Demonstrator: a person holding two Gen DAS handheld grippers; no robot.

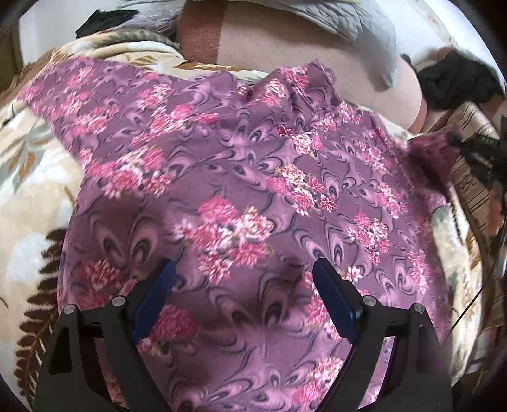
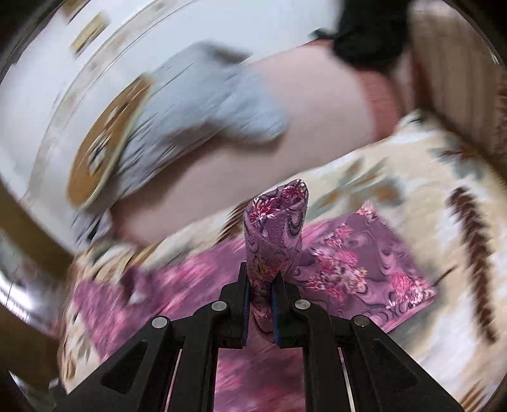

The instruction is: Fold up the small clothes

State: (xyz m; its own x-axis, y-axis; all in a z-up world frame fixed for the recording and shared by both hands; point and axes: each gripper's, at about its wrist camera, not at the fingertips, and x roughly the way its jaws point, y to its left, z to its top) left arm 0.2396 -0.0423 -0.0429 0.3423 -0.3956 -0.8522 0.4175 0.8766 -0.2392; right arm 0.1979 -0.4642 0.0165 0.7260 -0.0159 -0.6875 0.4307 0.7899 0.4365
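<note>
A purple garment with pink flowers [image 1: 253, 177] lies spread over a cream leaf-patterned blanket [image 1: 35, 177]. My left gripper [image 1: 244, 269] hovers just above its near part, jaws wide open with nothing between them. At the right edge of the left wrist view, the right gripper [image 1: 456, 139] holds up a corner of the cloth. In the right wrist view my right gripper [image 2: 261, 275] is shut on a bunched fold of the purple garment [image 2: 275, 228], which sticks up between the blue pads [image 2: 245, 298]. The rest of that garment [image 2: 358, 269] lies below, blurred by motion.
A pale pink cushion [image 1: 301, 41] with a grey quilted cloth [image 1: 358, 28] sits behind the garment. Dark clothing [image 1: 456, 79] lies at the far right. The blanket [image 2: 412, 164] extends around the garment on all sides.
</note>
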